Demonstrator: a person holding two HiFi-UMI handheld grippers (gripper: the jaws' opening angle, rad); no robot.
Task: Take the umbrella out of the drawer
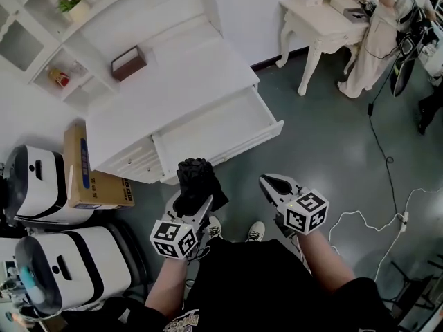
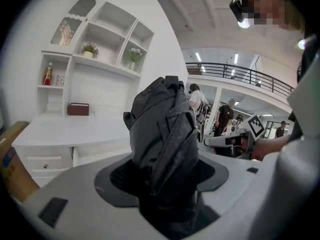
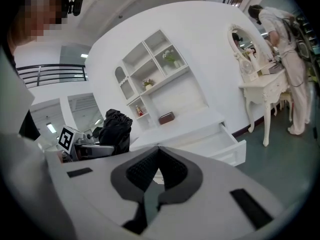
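A black folded umbrella (image 1: 195,182) stands upright between the jaws of my left gripper (image 1: 197,203), which is shut on it, in front of the open white drawer (image 1: 214,126). In the left gripper view the umbrella (image 2: 165,129) fills the middle and hides the pads of the left gripper (image 2: 162,176). The drawer's inside shows bare white. My right gripper (image 1: 268,182) hangs just to the right of the umbrella, its jaws closed tip to tip with nothing in them. The right gripper view shows the right gripper (image 3: 158,149), the held umbrella (image 3: 115,129) at left and the drawer (image 3: 220,139) beyond.
The white cabinet (image 1: 166,81) bears a brown box (image 1: 129,63) on its top. A cardboard box (image 1: 83,168) and white machines (image 1: 48,185) stand at left. A white dressing table (image 1: 325,26) with a person (image 1: 387,33) is at back right. A white cable (image 1: 374,220) lies on the floor.
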